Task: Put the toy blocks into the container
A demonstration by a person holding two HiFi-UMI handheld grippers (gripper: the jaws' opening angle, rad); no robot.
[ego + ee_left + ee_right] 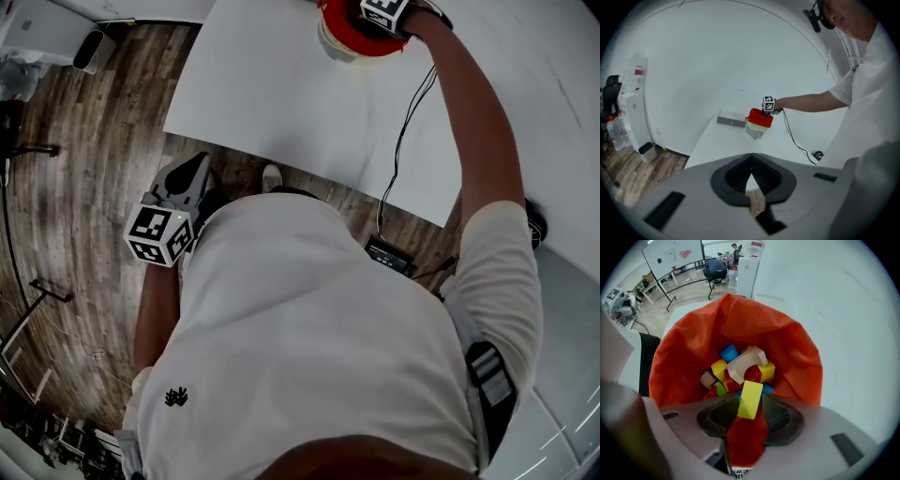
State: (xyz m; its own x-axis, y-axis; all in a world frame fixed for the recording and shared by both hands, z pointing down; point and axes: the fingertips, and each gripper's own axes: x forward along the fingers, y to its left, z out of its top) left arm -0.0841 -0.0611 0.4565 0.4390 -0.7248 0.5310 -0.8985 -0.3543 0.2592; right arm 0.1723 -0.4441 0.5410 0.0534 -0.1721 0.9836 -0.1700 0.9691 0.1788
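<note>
Block, yellow (pixel 750 400), stands lengthwise between the parted jaws of the right hand-held gripper (pixel 746 404), seemingly loose. Directly below is the red container (pixel 689 348) of other blocks (pixel 740 366) on the white surface (pixel 262 84). Left hand-held gripper (pixel 751 164) is closed, empty and well apart.

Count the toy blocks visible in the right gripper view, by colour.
Yellow blocks: 3
Blue blocks: 2
Beige arch: 1
Tan block: 1
Green block: 1
Red block: 1
Total: 9 visible. Red ones blend into the orange-red bag, and more may be buried.
</note>
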